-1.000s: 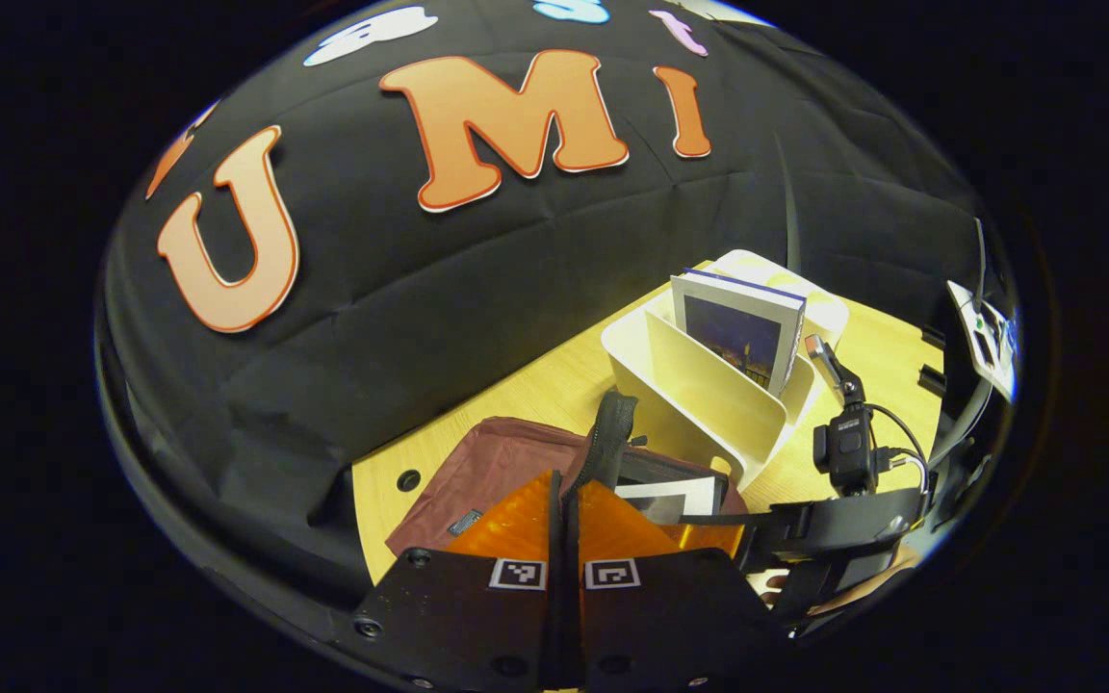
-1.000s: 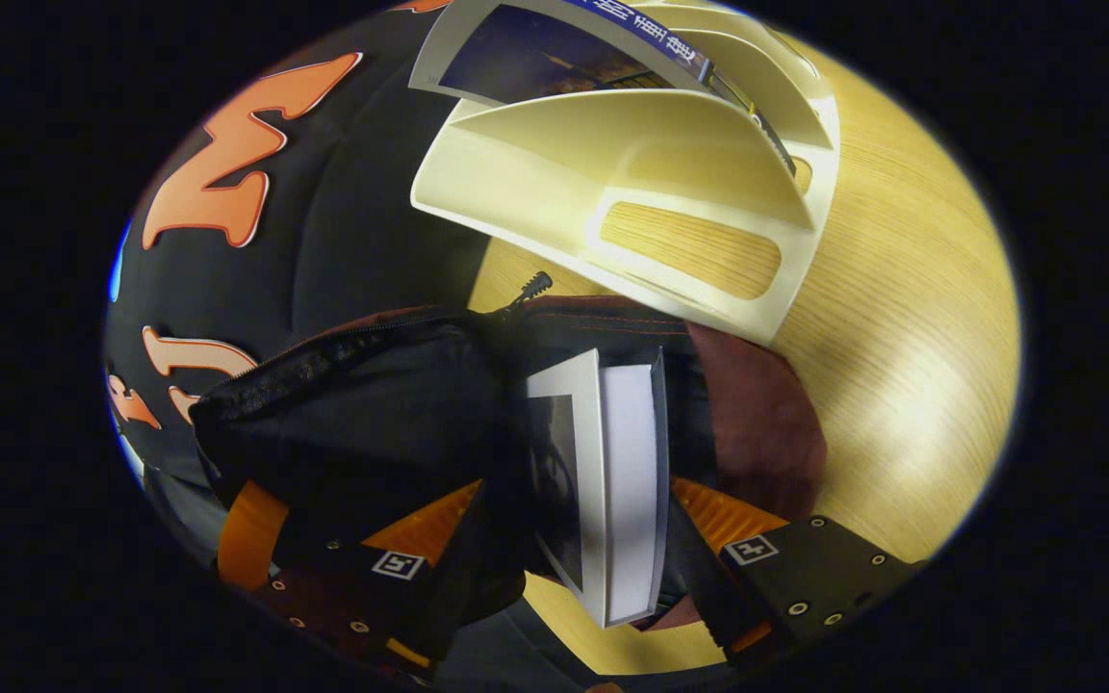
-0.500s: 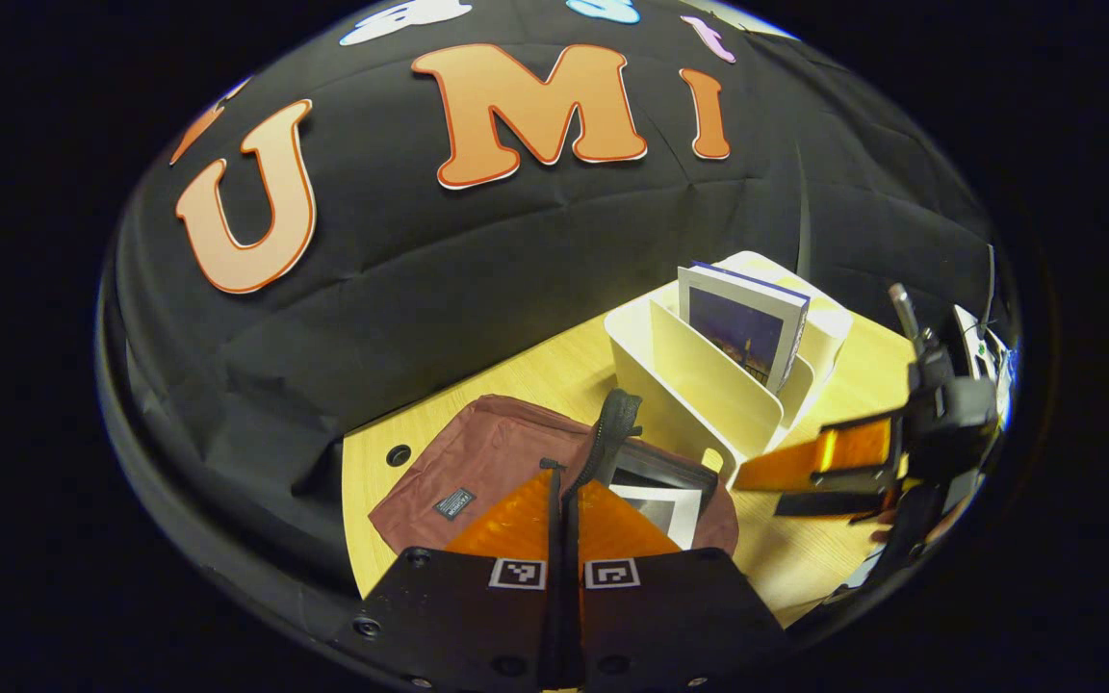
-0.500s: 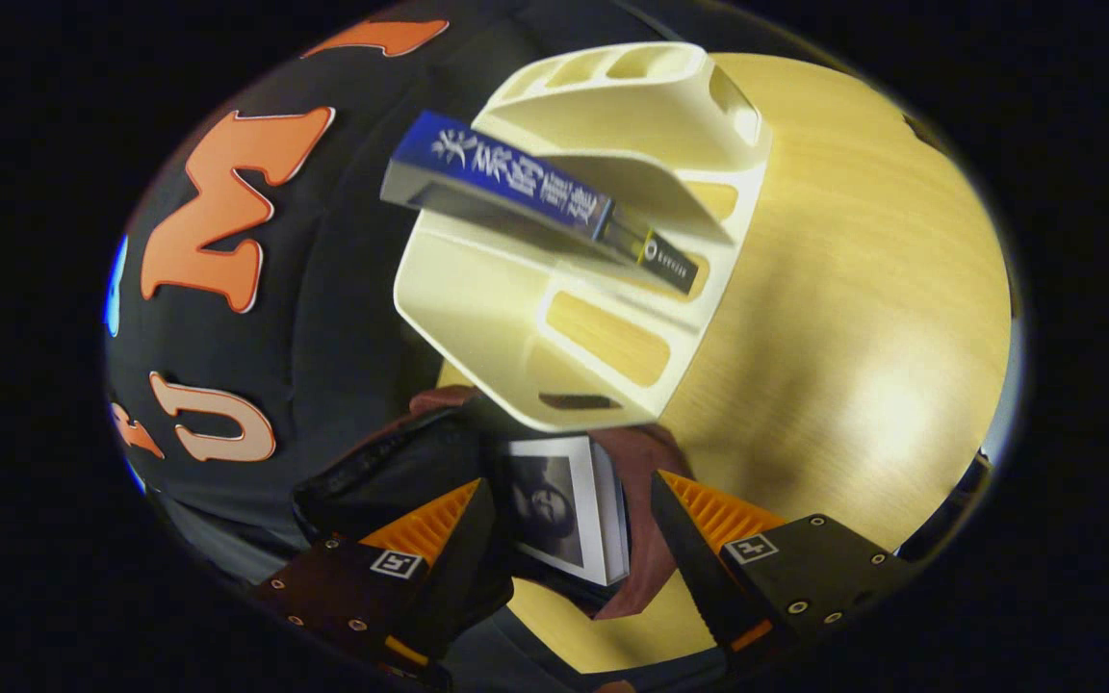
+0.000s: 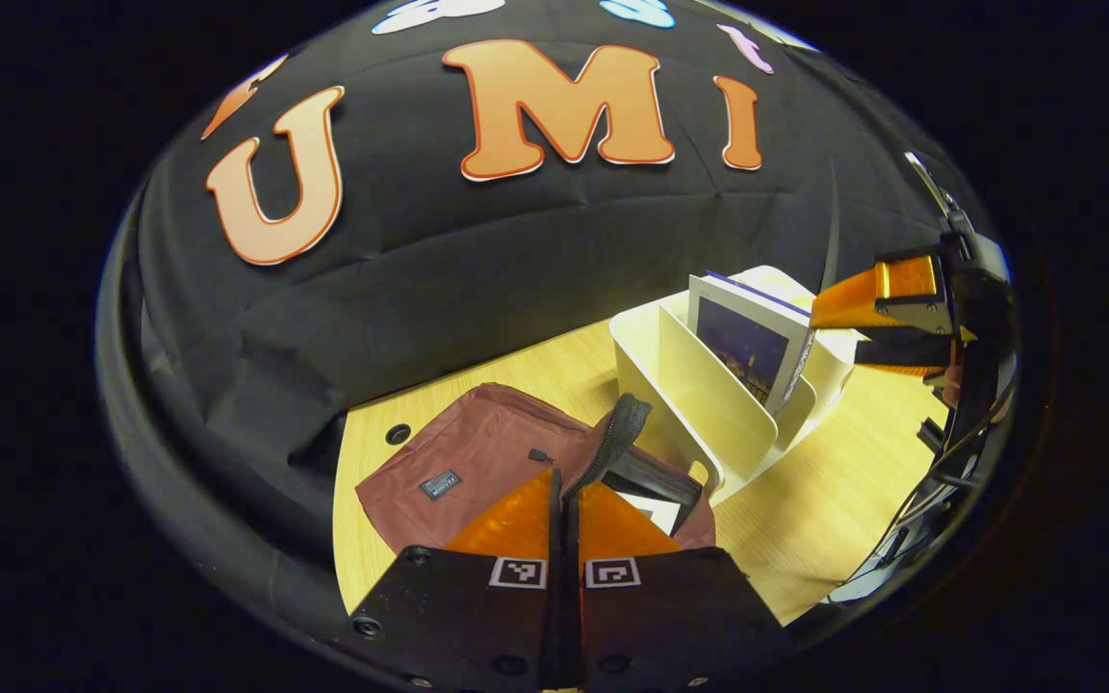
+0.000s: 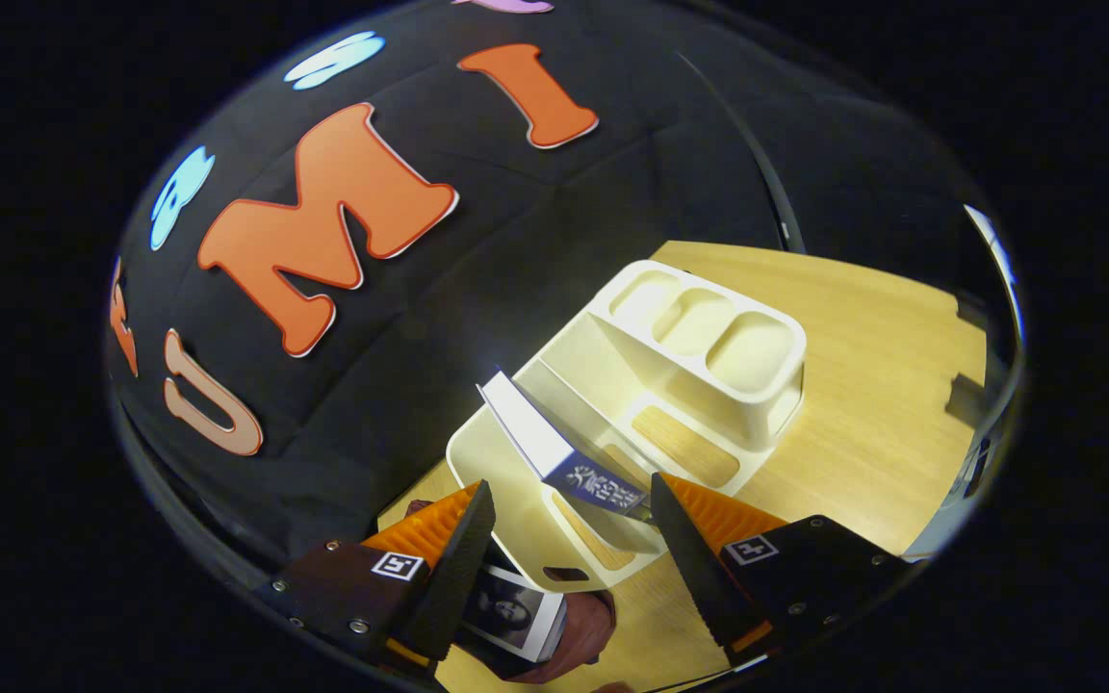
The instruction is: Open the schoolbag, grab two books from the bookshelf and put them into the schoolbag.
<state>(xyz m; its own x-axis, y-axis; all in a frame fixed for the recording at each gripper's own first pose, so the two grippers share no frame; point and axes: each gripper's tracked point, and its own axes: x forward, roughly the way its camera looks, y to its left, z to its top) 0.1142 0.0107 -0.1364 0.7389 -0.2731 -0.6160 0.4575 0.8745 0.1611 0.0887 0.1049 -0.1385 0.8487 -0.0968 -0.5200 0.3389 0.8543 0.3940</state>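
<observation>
The maroon schoolbag [image 5: 477, 462] lies on the table, its mouth held up by the black zipper edge [image 5: 617, 433]. My left gripper [image 5: 564, 496] is shut on that edge. A book with a grey portrait cover [image 5: 656, 510] sits inside the bag [image 6: 585, 628], and it also shows low down in the right gripper view [image 6: 506, 611]. A blue-spined book [image 6: 564, 452] leans in the cream bookshelf [image 6: 709, 337]. My right gripper [image 6: 569, 525] is open just above and in front of this book. The left gripper view shows that gripper [image 5: 843, 327] beside the book [image 5: 752, 337] in the shelf [image 5: 689, 404].
The bookshelf has several slots and three round cups at its far end. The wooden table [image 5: 805, 520] stretches to the right of the shelf [image 6: 882, 385]. The booth's black cloth wall stands right behind the bag and shelf. A small hole [image 5: 399, 433] marks the tabletop near the bag.
My right gripper let go of the portrait book inside the bag, then rose and swung over to the shelf's blue-spined book. The left gripper stayed shut on the zipper edge.
</observation>
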